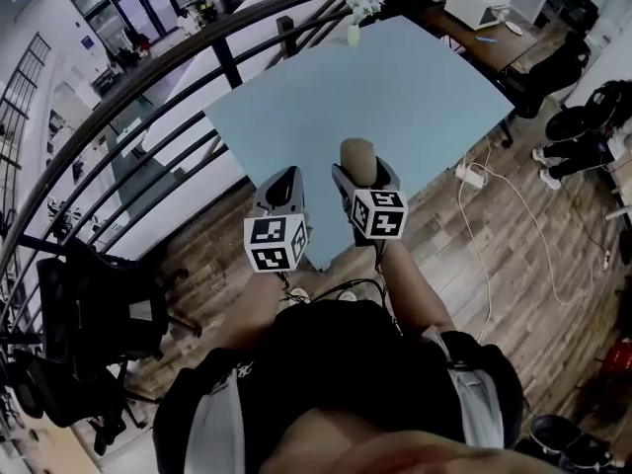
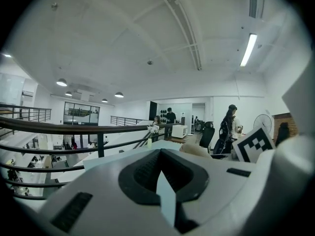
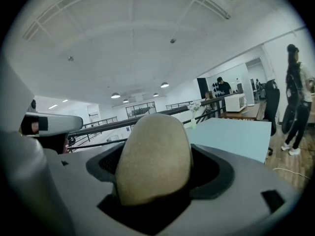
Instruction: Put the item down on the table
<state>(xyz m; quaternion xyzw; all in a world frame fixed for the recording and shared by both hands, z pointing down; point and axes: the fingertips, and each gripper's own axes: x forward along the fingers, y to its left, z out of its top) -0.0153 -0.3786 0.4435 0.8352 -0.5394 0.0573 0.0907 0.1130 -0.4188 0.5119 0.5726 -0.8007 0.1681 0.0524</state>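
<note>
A tan, egg-shaped item [image 1: 356, 155] stands upright between the jaws of my right gripper [image 1: 361, 173], which is shut on it just above the near edge of the light-blue table [image 1: 395, 97]. In the right gripper view the item [image 3: 153, 156] fills the space between the jaws, with the table [image 3: 231, 134] beyond it. My left gripper [image 1: 281, 190] hovers beside it to the left, jaws together with nothing between them. From the left gripper [image 2: 163, 181] view, the item [image 2: 196, 150] shows to the right, with only a thin sliver of table between the jaws.
A black railing [image 1: 197, 77] runs along the table's far and left sides. A small vase of flowers [image 1: 355, 23] stands at the far table edge. A wooden desk [image 1: 484, 28] lies beyond. A power strip and cable [image 1: 470, 176] lie on the floor at right; a black chair [image 1: 94, 309] stands at left.
</note>
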